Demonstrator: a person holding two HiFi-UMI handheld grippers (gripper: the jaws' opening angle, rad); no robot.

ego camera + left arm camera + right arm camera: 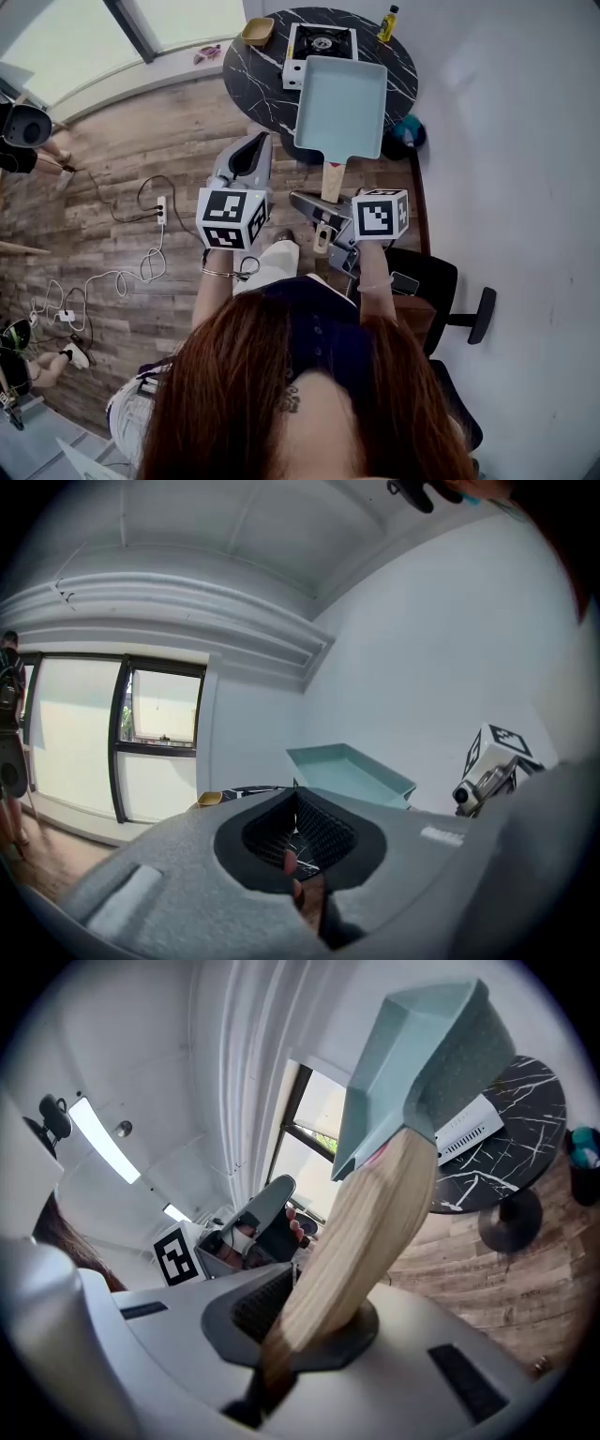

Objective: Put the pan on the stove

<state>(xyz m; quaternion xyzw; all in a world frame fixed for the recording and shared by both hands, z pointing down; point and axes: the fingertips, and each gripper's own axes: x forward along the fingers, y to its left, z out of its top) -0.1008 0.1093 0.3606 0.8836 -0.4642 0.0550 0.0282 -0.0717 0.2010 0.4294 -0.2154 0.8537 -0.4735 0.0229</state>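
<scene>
With only our right gripper (309, 1330) clamped on the wooden handle (375, 1222) of the pale teal rectangular pan (342, 105), our left gripper (298, 832) closed and empty, we risk the pan, aloft short of the white tabletop stove (322, 39), sagging or twisting loose.

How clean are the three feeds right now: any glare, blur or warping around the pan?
Head view: sharp and evenly lit, though the window is washed out and straight edges bow. Left gripper view: heavy fisheye, dark corners, pan crisp. Right gripper view: pan handle soft close to the jaws, ceiling lights blown out, whole frame strongly curved.
</scene>
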